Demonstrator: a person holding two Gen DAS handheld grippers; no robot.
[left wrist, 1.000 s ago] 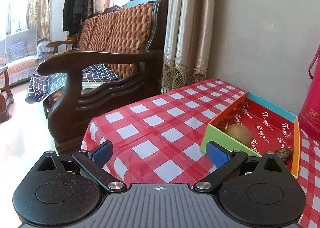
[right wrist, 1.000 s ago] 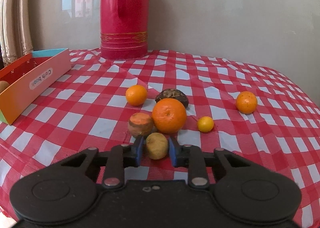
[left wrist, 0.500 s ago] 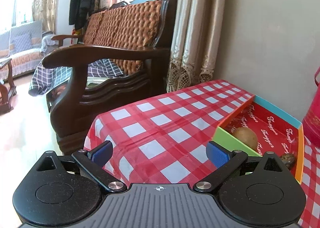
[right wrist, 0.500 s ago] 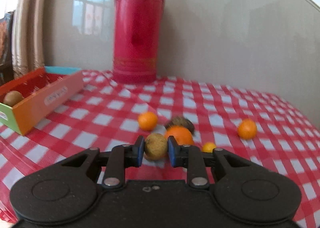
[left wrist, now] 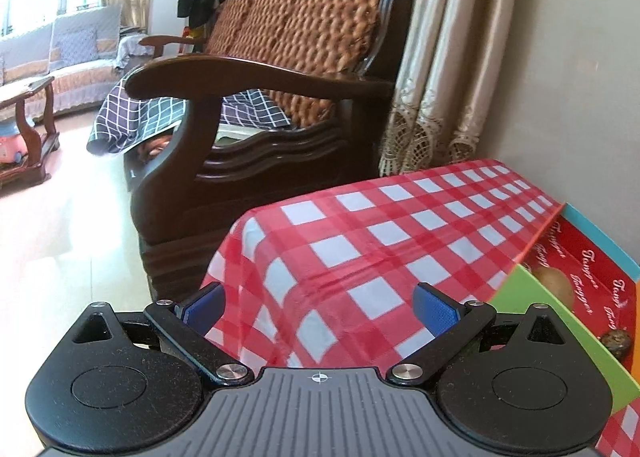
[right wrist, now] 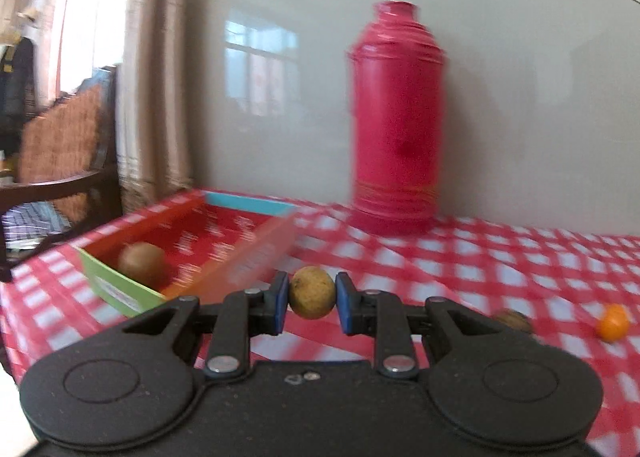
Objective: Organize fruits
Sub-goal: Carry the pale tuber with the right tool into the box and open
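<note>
We hold a small, round, yellowish-brown fruit with a dull, speckled skin (right wrist: 311, 292) in our right gripper (right wrist: 311, 303). Its blue-padded jaws are clenched on the fruit's two sides, and the fruit sits lifted clear above the worktop covered in a red-and-white checked cloth (right wrist: 500, 269). The right wrist view is blurred.

To the left of the held fruit lies a shallow cardboard tray with a red printed floor, a green near wall, an orange side wall and a blue far wall (right wrist: 120, 289). Inside it, near the green wall, rests a larger brown oval fruit with a matte skin (right wrist: 142, 263). A tall, bright pink vacuum flask (right wrist: 396, 121) stands on the cloth by the wall behind. Far right on the cloth sit a small orange citrus fruit (right wrist: 612, 321) and, beside it, a dark brownish lump (right wrist: 514, 321) too blurred for us to identify.

Our left gripper (left wrist: 320, 307) hangs over the cloth's corner with its jaws released, spread wide, nothing between them. The same tray shows at the right edge of that view, with a dark wooden armchair with a woven brown cushion (left wrist: 280, 89) beyond.
</note>
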